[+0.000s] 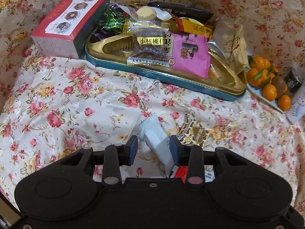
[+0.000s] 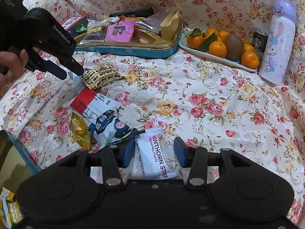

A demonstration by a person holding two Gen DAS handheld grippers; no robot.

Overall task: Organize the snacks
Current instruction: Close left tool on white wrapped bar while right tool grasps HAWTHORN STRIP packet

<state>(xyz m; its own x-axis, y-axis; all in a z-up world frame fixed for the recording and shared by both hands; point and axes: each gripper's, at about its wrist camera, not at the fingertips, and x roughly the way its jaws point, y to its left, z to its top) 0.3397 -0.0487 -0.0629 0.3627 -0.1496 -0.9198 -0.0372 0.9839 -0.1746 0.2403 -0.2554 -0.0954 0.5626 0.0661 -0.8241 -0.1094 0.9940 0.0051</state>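
Observation:
A teal-and-gold snack tin (image 1: 164, 76) at the back holds several packets; it also shows in the right wrist view (image 2: 133, 50). My left gripper (image 1: 154, 149) is open, its pads either side of a pale blue-white packet (image 1: 156, 139) lying on the floral cloth; the right pad is close to it. A gold patterned packet (image 1: 196, 131) lies just beyond. My right gripper (image 2: 154, 152) is open around a white hawthorn strip packet (image 2: 152, 156). The left gripper also shows in the right wrist view (image 2: 65, 72), by a gold-black packet (image 2: 101, 75).
A red box (image 1: 64, 22) stands left of the tin. A plate of oranges and a kiwi (image 2: 223, 43), a Starbucks can (image 2: 259, 40) and a lilac bottle (image 2: 276, 43) stand at the right. A blueberry packet (image 2: 106, 120) and a gold wrapper (image 2: 80, 131) lie left.

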